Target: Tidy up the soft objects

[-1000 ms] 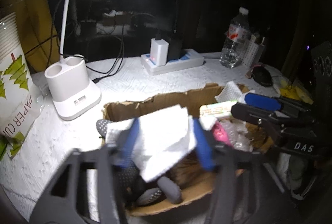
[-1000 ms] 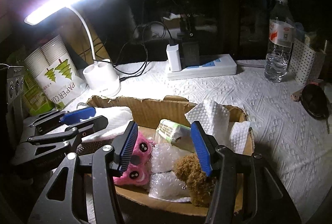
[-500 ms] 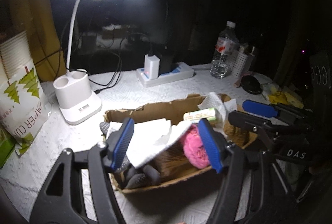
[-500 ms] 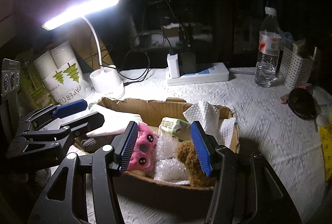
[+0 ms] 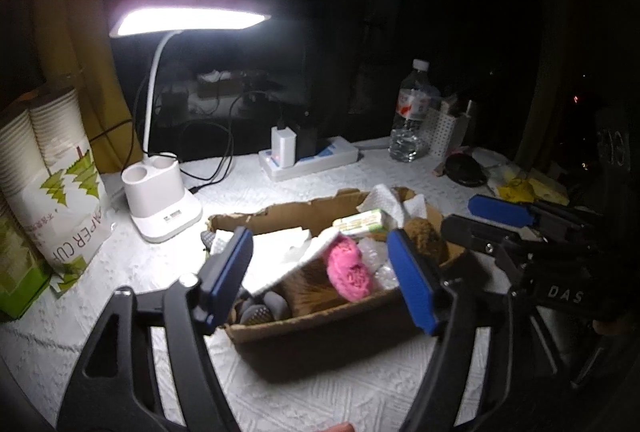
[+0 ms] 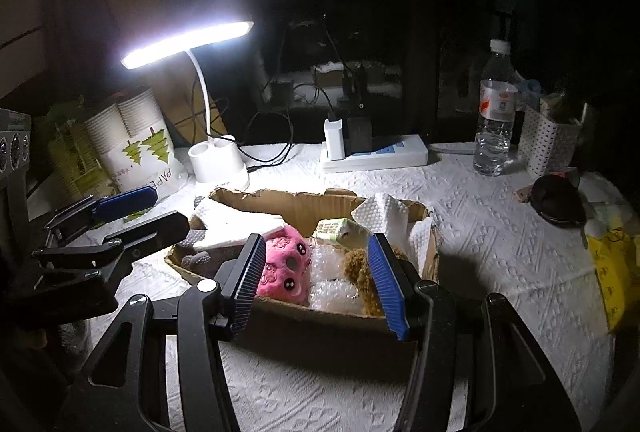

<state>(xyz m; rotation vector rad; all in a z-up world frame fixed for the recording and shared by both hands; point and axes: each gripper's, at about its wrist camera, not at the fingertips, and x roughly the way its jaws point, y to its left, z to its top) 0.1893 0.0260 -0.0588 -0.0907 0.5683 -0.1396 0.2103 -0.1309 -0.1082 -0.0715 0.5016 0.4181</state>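
Both grippers, left [image 5: 324, 276] and right [image 6: 318, 280], hovered with jaws wide and empty over one cardboard box [image 6: 320, 320] holding one pink plush [image 6: 286, 266].

In the cardboard box [image 6: 320, 206]: plush toy [image 6: 286, 264] left, bubble wrap [image 6: 330, 272] beside it; desk lamp [image 6: 216, 160] behind-left, power strip [image 6: 376, 154] behind, water bottle [image 6: 494, 124] behind-right

White textured table [image 6: 500, 232] carries cardboard box [image 6: 320, 202], lamp [image 6: 218, 162], power strip [image 6: 376, 154], water bottle [image 6: 495, 128], paper-cup pack [image 6: 136, 148].
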